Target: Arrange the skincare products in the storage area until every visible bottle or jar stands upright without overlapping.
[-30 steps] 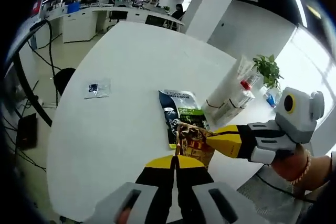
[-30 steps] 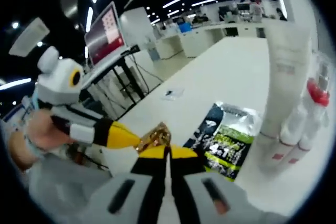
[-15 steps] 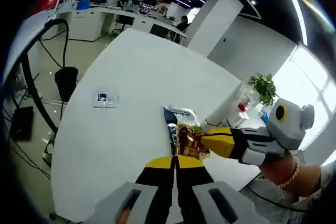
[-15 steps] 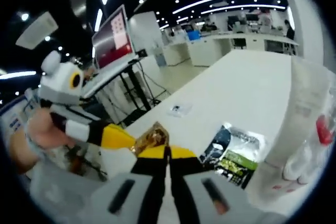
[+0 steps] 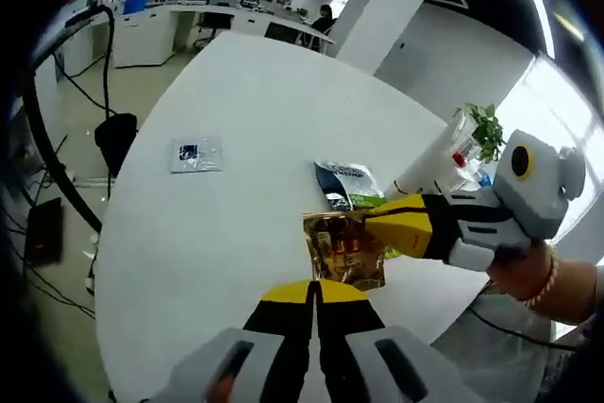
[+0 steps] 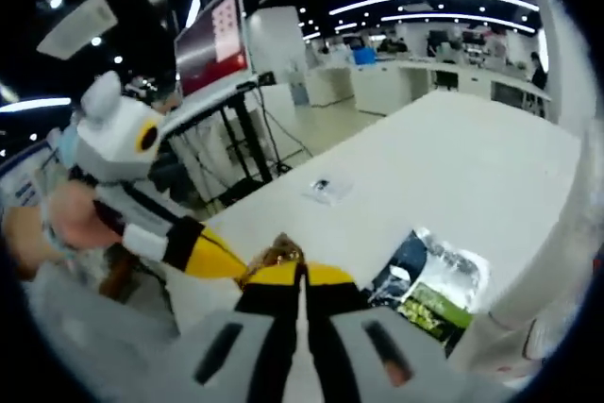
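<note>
Gold sachet [image 5: 343, 250], print unreadable, pinched in right gripper [image 5: 370, 224] jaws; left gripper [image 5: 314, 292] jaws closed, empty.

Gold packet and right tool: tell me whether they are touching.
Touching. In the left gripper view the right tool, coming in from the right, has its yellow jaws shut on the upper edge of the gold packet.

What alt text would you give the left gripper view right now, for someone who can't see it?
The right tool, reaching in from the right, pinches a gold foil sachet above a white table. The left tool is shut below it. A dark and green packet and a small clear sachet lie on the table.
</note>
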The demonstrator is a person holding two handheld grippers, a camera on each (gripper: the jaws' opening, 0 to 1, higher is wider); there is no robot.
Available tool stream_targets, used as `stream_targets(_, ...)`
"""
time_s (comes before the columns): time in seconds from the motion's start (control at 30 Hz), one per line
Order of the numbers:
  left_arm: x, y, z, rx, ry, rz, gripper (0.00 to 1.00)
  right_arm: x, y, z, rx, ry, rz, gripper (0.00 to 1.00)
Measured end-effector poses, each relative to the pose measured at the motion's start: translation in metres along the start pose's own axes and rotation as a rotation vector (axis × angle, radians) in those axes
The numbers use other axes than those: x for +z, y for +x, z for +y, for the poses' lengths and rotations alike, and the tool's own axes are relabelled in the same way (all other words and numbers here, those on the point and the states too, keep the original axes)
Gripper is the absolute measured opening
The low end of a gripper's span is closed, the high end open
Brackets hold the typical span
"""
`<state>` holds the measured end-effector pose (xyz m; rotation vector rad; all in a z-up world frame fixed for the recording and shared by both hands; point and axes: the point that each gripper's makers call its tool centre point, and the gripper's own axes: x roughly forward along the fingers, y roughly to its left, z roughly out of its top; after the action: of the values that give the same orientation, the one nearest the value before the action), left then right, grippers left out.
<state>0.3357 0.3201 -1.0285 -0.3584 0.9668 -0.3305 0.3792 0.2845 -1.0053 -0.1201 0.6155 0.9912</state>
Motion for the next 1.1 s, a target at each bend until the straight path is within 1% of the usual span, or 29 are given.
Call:
stream_targets(0.1, -0.005, 0.007, 0.009, 0.023, 0.009, 0.013, 0.01, -0.004, 0.011, 0.000, -0.004, -0.018, 0.007, 0.01)
stream_targets(0.17, -0.007, 0.012, 0.016, 0.045, 0.007, 0.020, 0.01, -0.008, 0.018, -0.001, -0.001, -0.009, 0.013, 0.01)
stream_targets(0.33, -0.011, 0.021, 0.027, 0.069, -0.006, 0.026, 0.01, -0.021, 0.032, -0.004, -0.008, 0.014, 0.047, 0.01)
stream_targets(0.4, -0.012, 0.023, 0.031, 0.092, -0.006, 0.021, 0.01, -0.023, 0.035, -0.004, -0.007, 0.020, 0.051, 0.02)
stream_targets(0.5, -0.014, 0.025, 0.036, 0.108, -0.010, 0.019, 0.01, -0.028, 0.039, -0.006, -0.017, 0.013, 0.064, 0.04)
stream_targets(0.7, -0.013, 0.027, 0.038, 0.110, -0.039, 0.003, 0.01, -0.028, 0.041, -0.011, -0.034, -0.029, 0.061, 0.08)
stream_targets(0.77, -0.013, 0.027, 0.040, 0.116, -0.043, 0.000, 0.02, -0.025, 0.041, -0.016, -0.057, -0.052, 0.052, 0.09)
stream_targets(0.87, -0.013, 0.025, 0.040, 0.110, -0.060, -0.009, 0.03, -0.026, 0.040, -0.020, -0.070, -0.057, 0.057, 0.11)
stream_targets(0.93, -0.011, 0.021, 0.041, 0.127, -0.043, -0.026, 0.04, -0.022, 0.034, -0.025, -0.089, -0.060, 0.049, 0.11)
stream_targets(1.0, -0.008, 0.017, 0.043, 0.147, -0.018, -0.053, 0.06, -0.015, 0.021, -0.026, -0.096, -0.066, 0.034, 0.09)
stream_targets(1.03, -0.006, 0.013, 0.044, 0.155, 0.009, -0.069, 0.08, -0.012, 0.014, -0.025, -0.091, -0.067, 0.023, 0.09)
stream_targets(1.07, -0.003, 0.012, 0.044, 0.153, 0.034, -0.093, 0.09, -0.008, 0.008, -0.024, -0.086, -0.067, 0.007, 0.08)
stream_targets(1.1, -0.002, 0.010, 0.042, 0.147, 0.054, -0.109, 0.10, -0.002, -0.004, -0.024, -0.083, -0.064, -0.019, 0.08)
